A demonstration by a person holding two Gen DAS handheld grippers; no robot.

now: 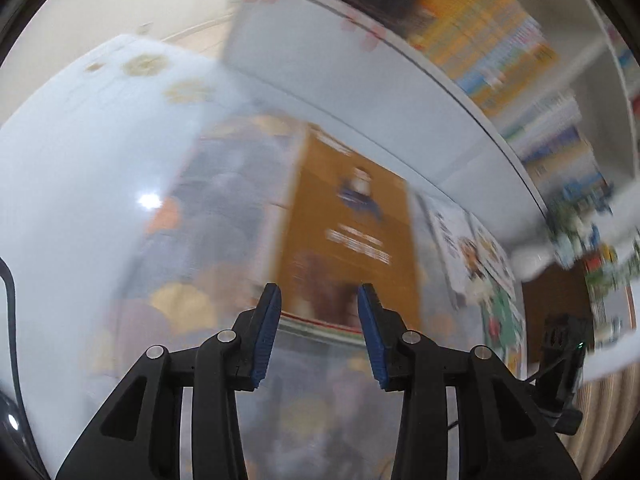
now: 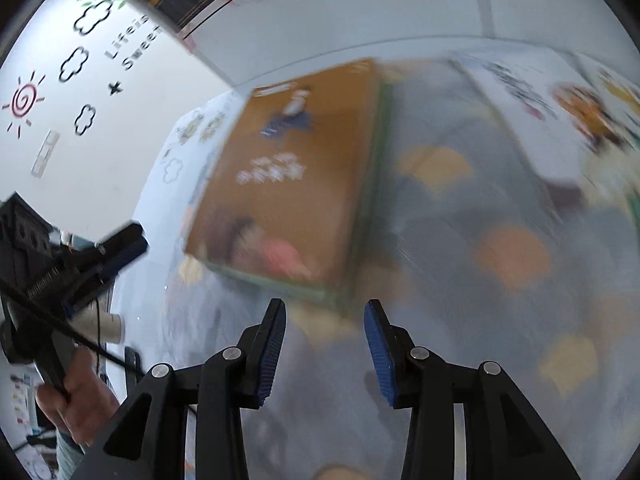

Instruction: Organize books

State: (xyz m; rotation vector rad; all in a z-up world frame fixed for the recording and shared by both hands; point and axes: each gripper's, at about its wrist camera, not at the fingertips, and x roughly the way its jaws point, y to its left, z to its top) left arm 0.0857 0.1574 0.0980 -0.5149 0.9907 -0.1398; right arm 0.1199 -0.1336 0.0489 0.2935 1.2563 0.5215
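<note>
Nearest in the left wrist view: left gripper [image 1: 318, 296], jaws spread, blue pads [image 1: 267, 332] bare, nothing between them. Just beyond its tips, the near edge of a brown book [image 1: 352, 220], lying flat on the desk [image 1: 72, 184] over a blurred patterned mat [image 1: 208, 216]. To the right of the brown book, a white picture book [image 1: 468, 240], also flat. Farther back, along the desk's far edge, a white shelf [image 1: 360, 92] with rows of upright books [image 1: 492, 36], all motion-blurred.

Nearest in the right wrist view: right gripper [image 2: 325, 312], jaws likewise spread and empty, close to the brown book's [image 2: 288, 176] near right corner; touching or not, cannot tell through the blur. Toward the far right corner, the white picture book [image 2: 532, 104]. At the left edge, a hand [image 2: 76, 400] around the other gripper's handle.
</note>
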